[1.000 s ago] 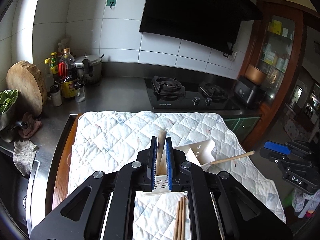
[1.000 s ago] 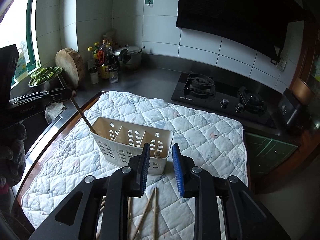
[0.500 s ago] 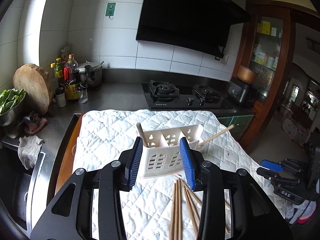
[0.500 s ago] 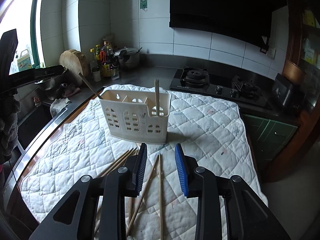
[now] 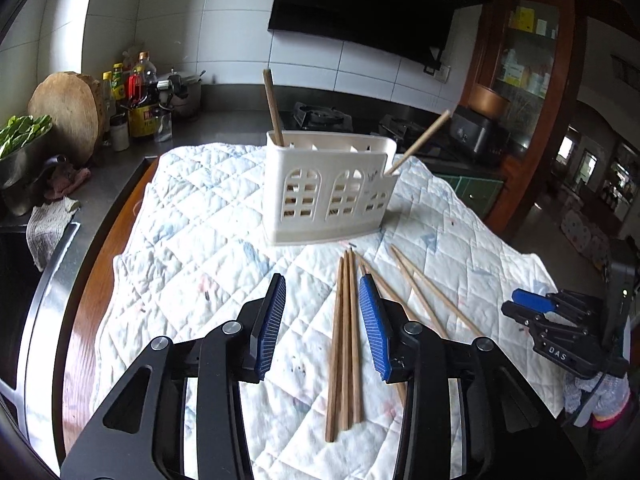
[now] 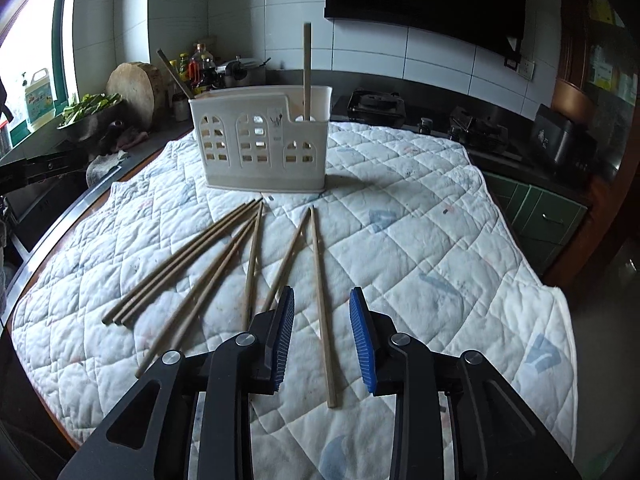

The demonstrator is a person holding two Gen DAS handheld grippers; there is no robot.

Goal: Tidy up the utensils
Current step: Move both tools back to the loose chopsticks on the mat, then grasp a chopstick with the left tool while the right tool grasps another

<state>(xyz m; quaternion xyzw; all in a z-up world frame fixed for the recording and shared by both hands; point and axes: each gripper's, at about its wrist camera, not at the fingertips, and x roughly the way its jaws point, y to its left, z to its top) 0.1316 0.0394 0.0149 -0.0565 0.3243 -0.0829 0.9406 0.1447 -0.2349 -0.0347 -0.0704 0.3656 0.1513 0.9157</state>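
Loose chopsticks (image 6: 208,264) lie fanned on the quilted mat (image 6: 420,240) in front of the white holder (image 6: 264,140), which stands upright with two sticks in it. The left gripper (image 5: 322,320) tilts down over three of them, its jaws just opened partway and empty. The right gripper (image 6: 322,336) tilts down astride one chopstick (image 6: 322,304), narrowly parted, apparently not touching it.

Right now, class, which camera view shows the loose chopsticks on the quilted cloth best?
The right wrist view: the loose chopsticks fan out nearly unobstructed across the quilted cloth. In the left wrist view, the left gripper hides parts of several.
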